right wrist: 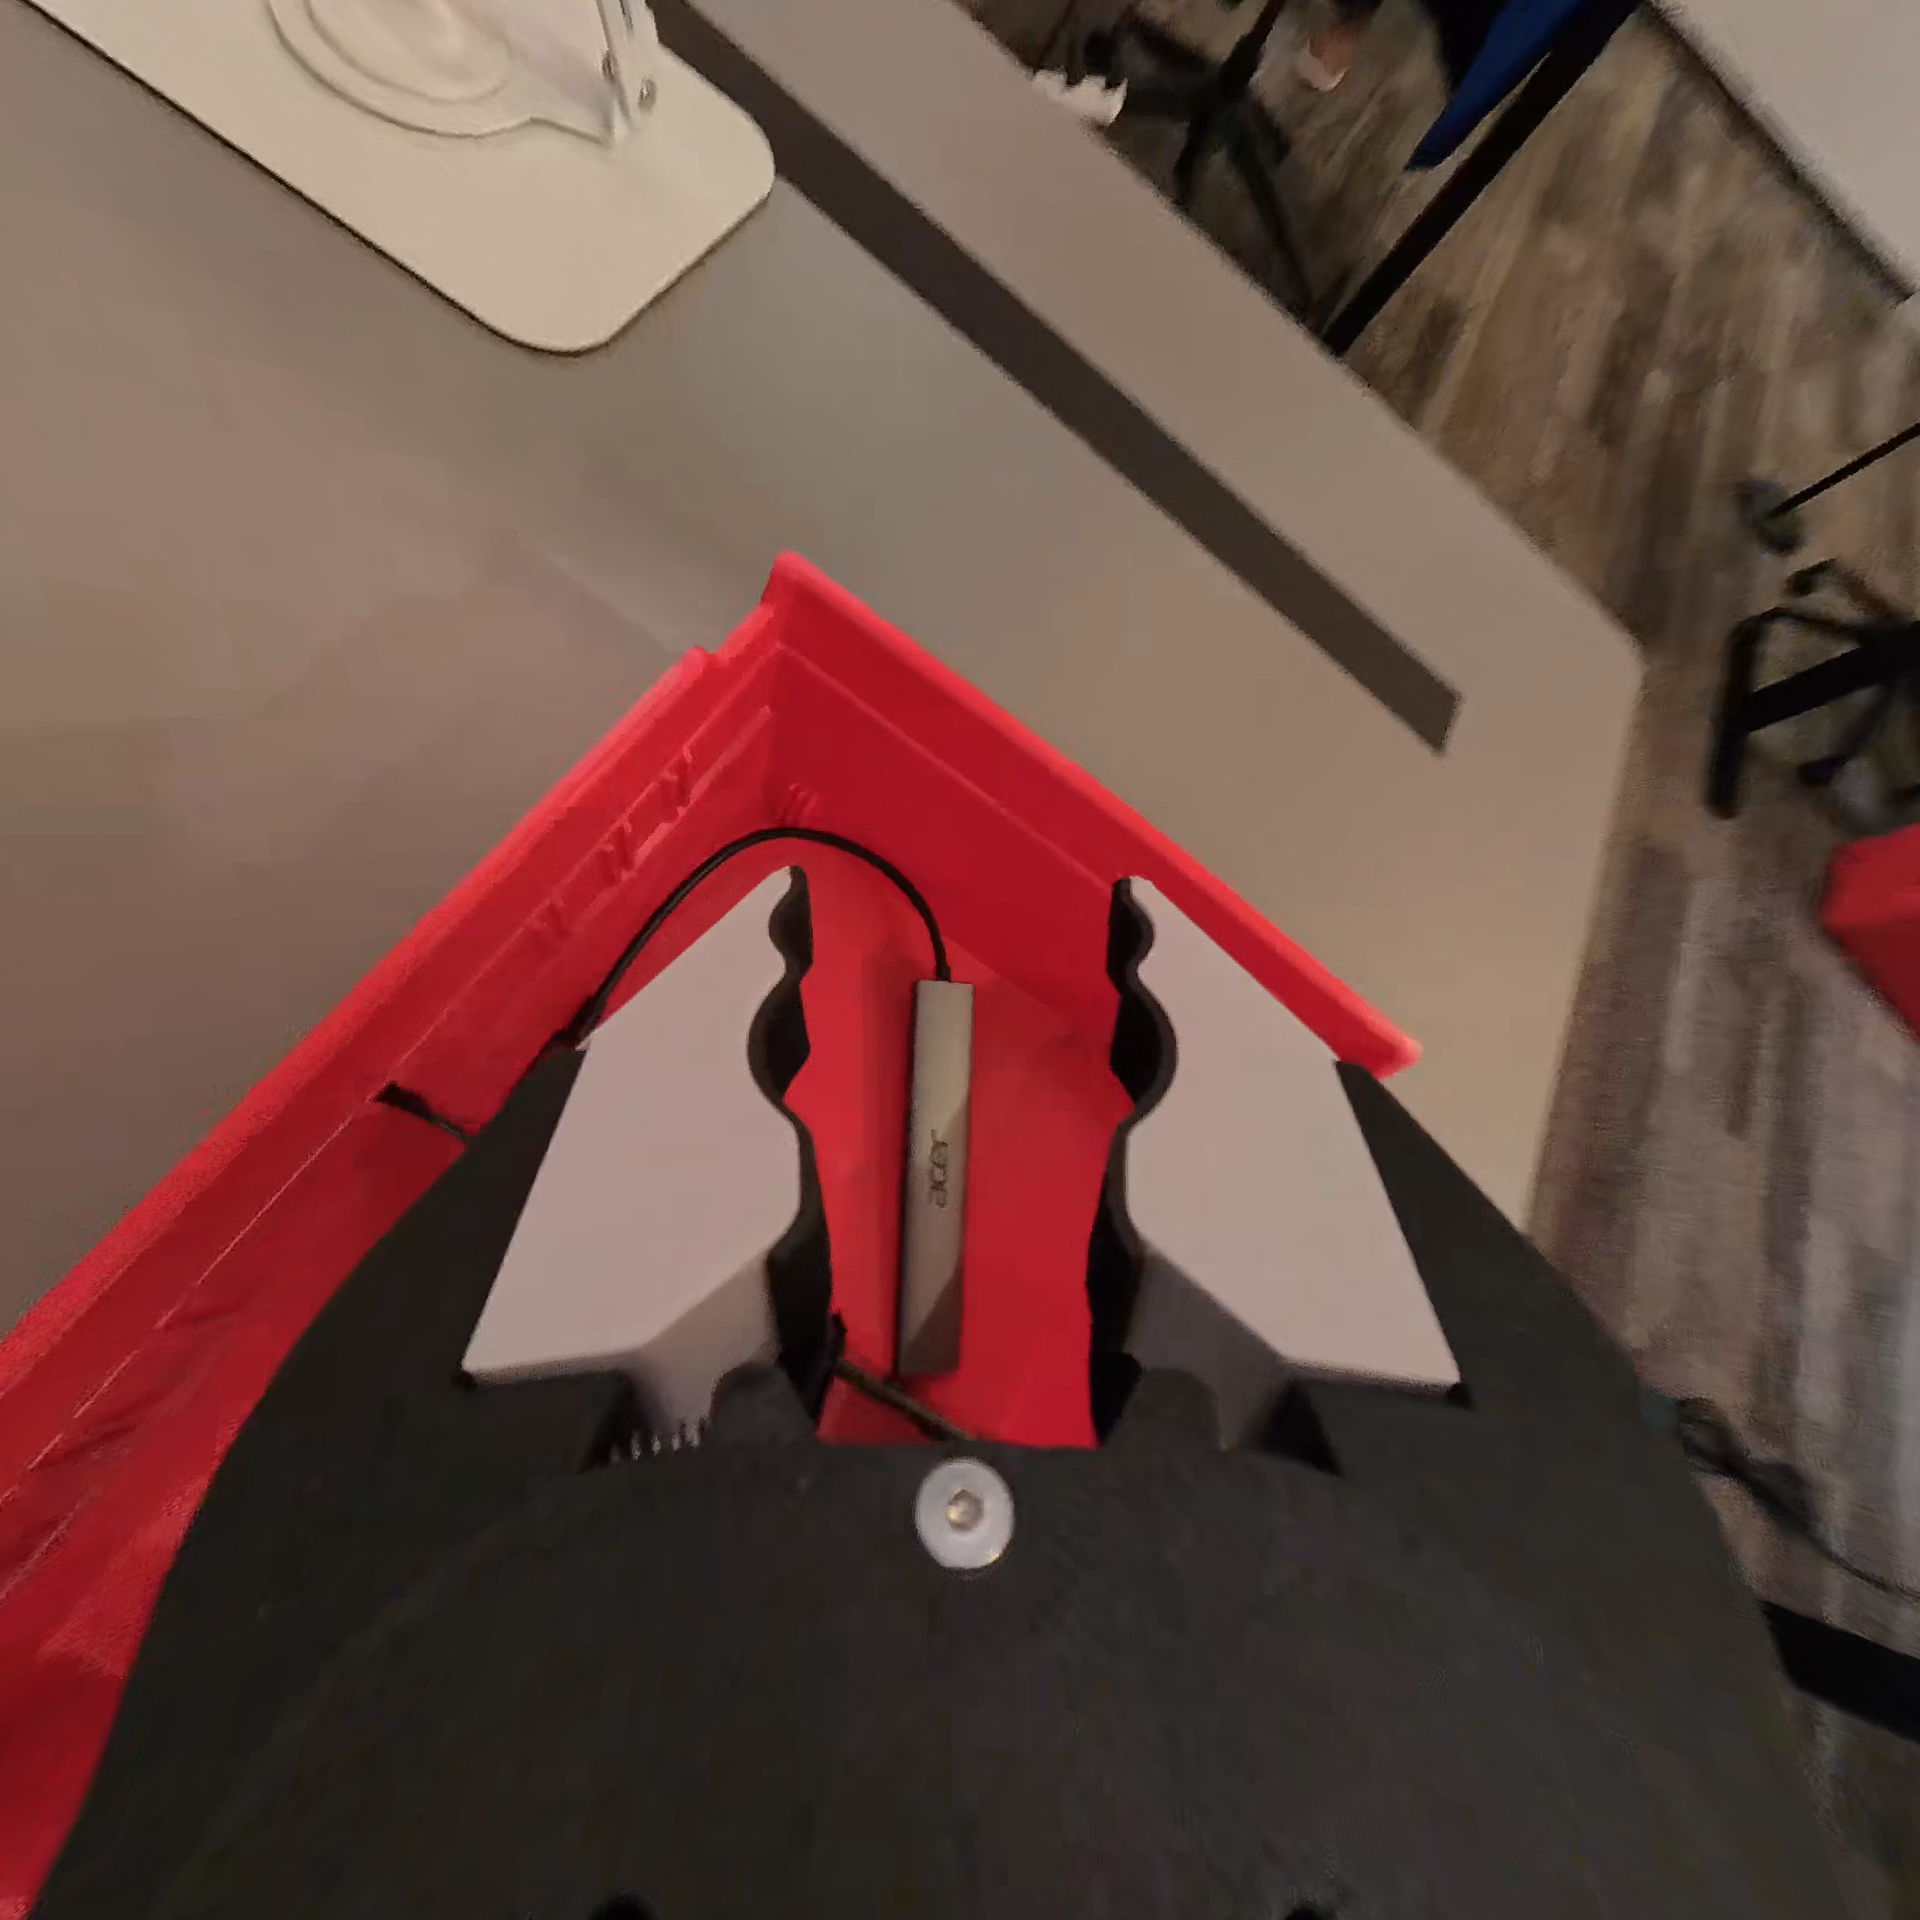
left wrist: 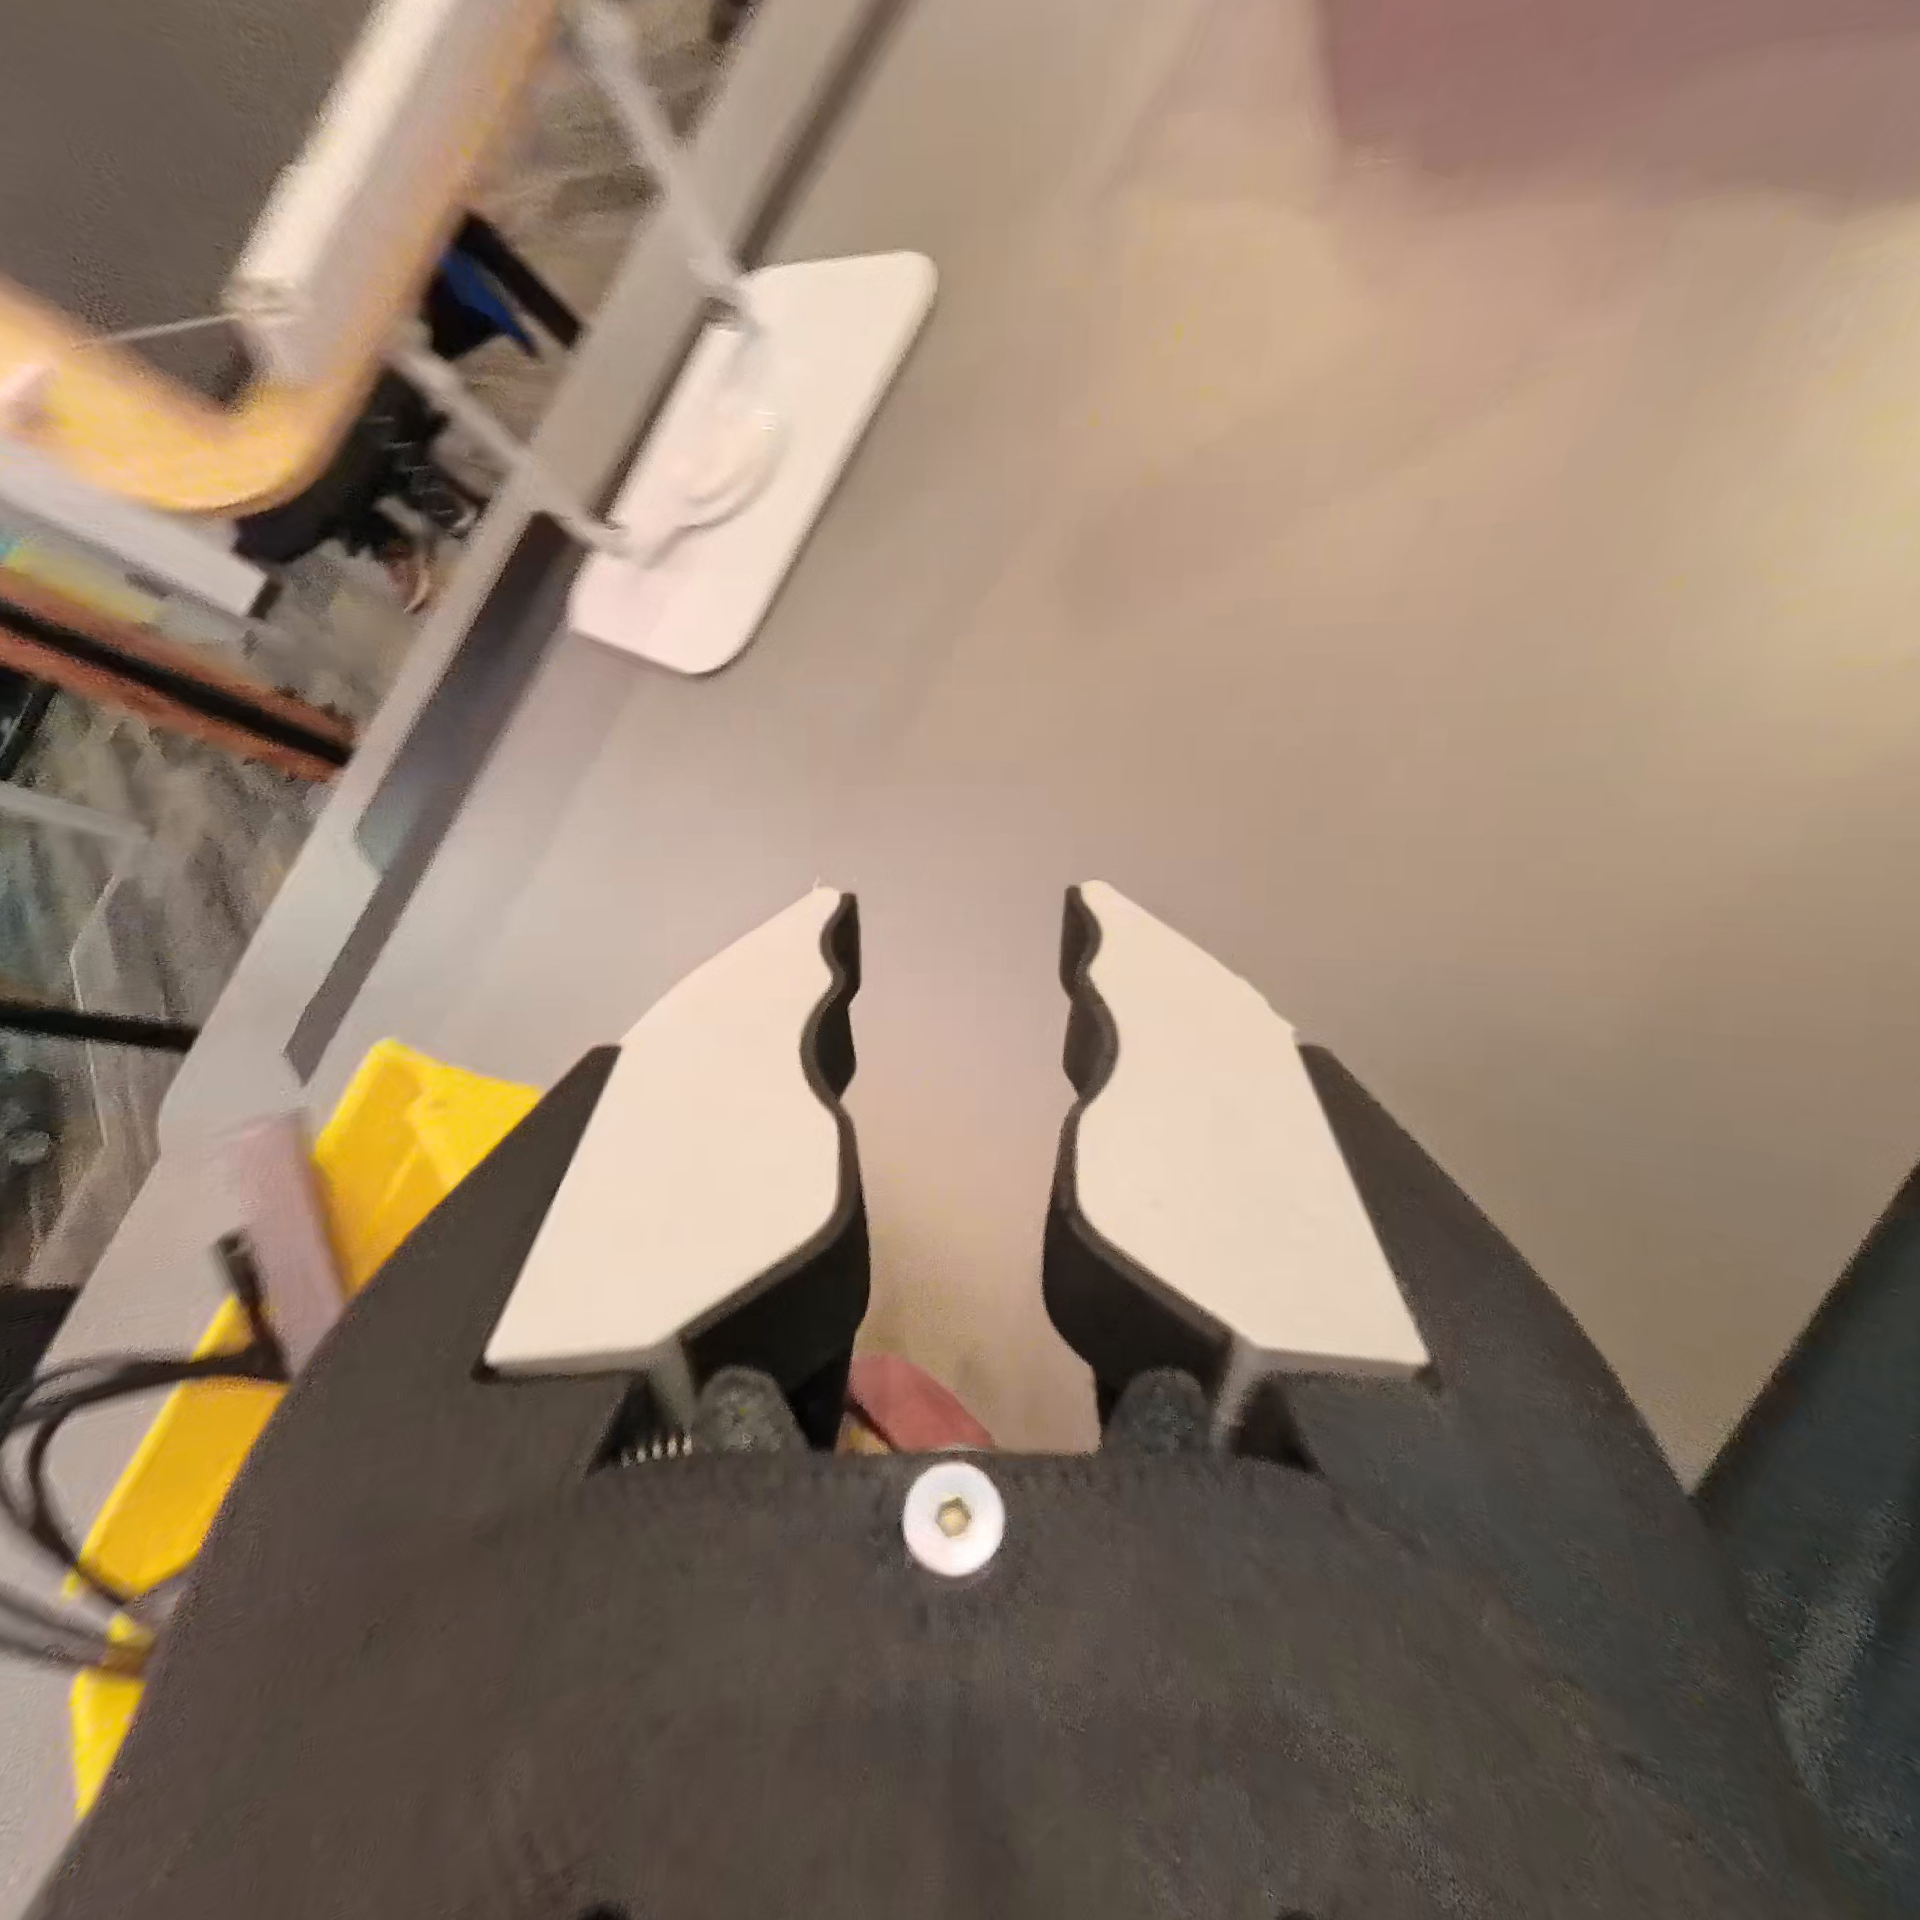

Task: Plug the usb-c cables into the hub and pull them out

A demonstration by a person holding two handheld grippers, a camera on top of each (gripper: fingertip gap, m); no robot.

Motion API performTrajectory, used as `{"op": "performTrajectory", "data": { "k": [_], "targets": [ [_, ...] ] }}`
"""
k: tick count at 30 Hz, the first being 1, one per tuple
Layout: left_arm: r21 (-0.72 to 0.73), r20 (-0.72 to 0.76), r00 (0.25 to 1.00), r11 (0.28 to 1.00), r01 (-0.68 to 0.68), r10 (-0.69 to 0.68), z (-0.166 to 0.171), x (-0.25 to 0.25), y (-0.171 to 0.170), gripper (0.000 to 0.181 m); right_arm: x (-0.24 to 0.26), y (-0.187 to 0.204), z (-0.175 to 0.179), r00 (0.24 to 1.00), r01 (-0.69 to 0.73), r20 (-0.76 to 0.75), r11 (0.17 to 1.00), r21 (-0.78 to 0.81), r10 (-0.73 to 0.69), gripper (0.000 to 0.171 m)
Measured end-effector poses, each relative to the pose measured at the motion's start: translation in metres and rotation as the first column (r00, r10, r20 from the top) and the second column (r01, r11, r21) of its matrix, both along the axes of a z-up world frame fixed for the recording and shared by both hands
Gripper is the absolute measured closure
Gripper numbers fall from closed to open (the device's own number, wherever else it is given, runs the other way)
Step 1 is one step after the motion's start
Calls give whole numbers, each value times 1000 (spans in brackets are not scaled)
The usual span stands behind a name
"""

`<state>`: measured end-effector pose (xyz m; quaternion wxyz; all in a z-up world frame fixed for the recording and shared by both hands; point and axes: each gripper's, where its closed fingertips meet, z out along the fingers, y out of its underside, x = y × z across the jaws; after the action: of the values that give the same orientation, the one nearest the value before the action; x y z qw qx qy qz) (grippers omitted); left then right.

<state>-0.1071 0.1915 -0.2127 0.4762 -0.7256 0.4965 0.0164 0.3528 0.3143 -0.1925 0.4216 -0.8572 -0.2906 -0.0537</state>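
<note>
The hub (right wrist: 938,1174), a slim grey bar, lies flat on the floor of a red bin (right wrist: 1039,831). Its long axis runs almost straight away from the right gripper (right wrist: 961,883), the near end wider and angled, the far end narrowing into its black lead (right wrist: 831,847). That lead arcs up and left along the bin's far corner, then passes behind the left finger (right wrist: 665,1122). A second black cable (right wrist: 883,1397) sits at the hub's near end; whether it is plugged in I cannot tell, as the gripper body covers the joint.

The hub shows in the gap between the right gripper's fingers, slightly right of centre and below them, touching neither. The jaws stand wide apart and hold nothing.

The left gripper (left wrist: 961,904) hangs over bare grey table (left wrist: 1351,727), its jaws parted by a narrower gap and empty. To its near left sits a yellow bin (left wrist: 395,1122) with black cables (left wrist: 62,1392) and what may be a grey plug at its edge, though blur hides the detail. Farther off, a white stand base (left wrist: 769,457) rests near the table's edge; the right wrist view shows the same base (right wrist: 582,218) beyond the red bin.
</note>
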Motion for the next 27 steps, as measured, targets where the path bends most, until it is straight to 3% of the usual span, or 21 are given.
{"op": "performTrajectory", "data": {
  "k": [5, 8, 14, 18, 22, 23, 25, 27],
  "targets": [
    [26, 177, 965, 979, -201, 193, 65, -78, 29, 149, -21, -21, 49, 1000, -24, 23, 984, 176, 20, 126],
    [73, 128, 945, 948, -310, 300, 82, -134, 47, 149, -37, -36, 70, 999, -48, 30, 969, 243, 42, 131],
    [-29, -122, 897, 901, -432, 426, 30, -221, 84, 144, -75, -63, 97, 993, -113, 50, 941, 318, 102, 137],
    [-153, -210, 894, 890, -429, 395, -25, -238, 104, 142, -101, -78, 97, 987, -162, 58, 932, 325, 151, 138],
    [-154, -314, 867, 881, -448, 386, -56, -247, 124, 136, -120, -89, 94, 979, -204, 73, 923, 328, 190, 139],
    [-167, -308, 871, 879, -447, 384, -57, -246, 127, 139, -123, -92, 93, 978, -208, 73, 921, 328, 195, 140],
    [-129, -276, 867, 878, -460, 414, -48, -247, 135, 166, -128, -95, 91, 976, -216, 68, 920, 327, 205, 141],
    [-162, -239, 871, 867, -472, 430, -47, -246, 137, 166, -132, -98, 92, 975, -223, 58, 915, 337, 216, 143]
  ]
}}
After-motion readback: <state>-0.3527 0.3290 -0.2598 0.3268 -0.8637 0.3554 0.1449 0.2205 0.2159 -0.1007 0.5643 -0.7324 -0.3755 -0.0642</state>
